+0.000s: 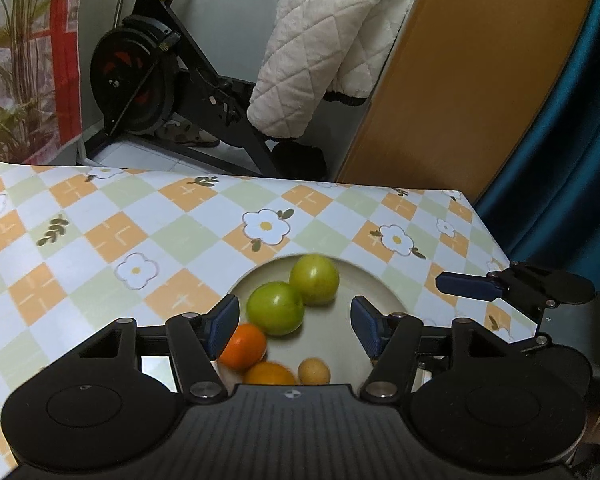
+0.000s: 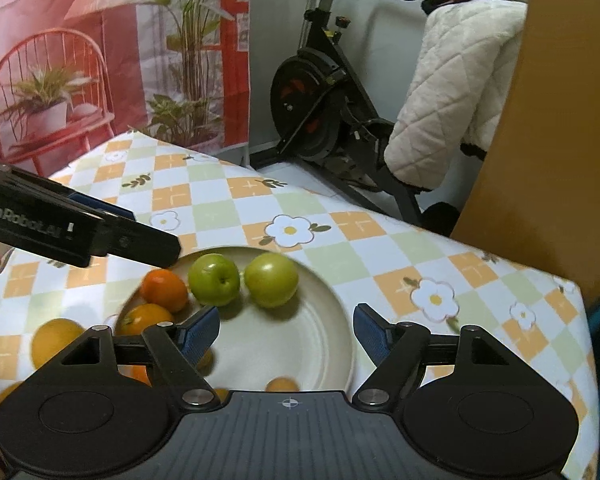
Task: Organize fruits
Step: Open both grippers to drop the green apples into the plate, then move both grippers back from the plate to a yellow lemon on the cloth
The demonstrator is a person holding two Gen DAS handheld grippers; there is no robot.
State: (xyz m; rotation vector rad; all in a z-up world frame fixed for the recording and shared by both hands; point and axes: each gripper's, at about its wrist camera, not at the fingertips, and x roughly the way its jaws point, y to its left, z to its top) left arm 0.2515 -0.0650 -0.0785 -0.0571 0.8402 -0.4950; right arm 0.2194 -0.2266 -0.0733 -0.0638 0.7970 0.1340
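Fruit already fills much of the plate (image 2: 332, 320) on the desk (image 2: 220, 208): two green apples (image 2: 214, 279) side by side toward its far side, two oranges (image 2: 164, 290) at its left edge, and a small yellowish fruit (image 1: 314, 371) nearer the cameras. One more orange fruit (image 2: 56, 342) lies on the checked cloth just left of the plate, with other orange shapes half hidden behind the right tool's body.

The left hand-held gripper (image 1: 294, 324) hovers over the plate, released, its jaws apart with nothing pressed between the pads. The right hand-held gripper (image 2: 286, 334) is released too, jaws spread above the bare middle of the plate and empty.

The step in hand looks like the pause between placements: both tools are free above the dish. The next move probably calls for one gripper to travel left to the loose fruit on the cloth, straddle it with open jaws, and close gently, since round fruit rolls easily.
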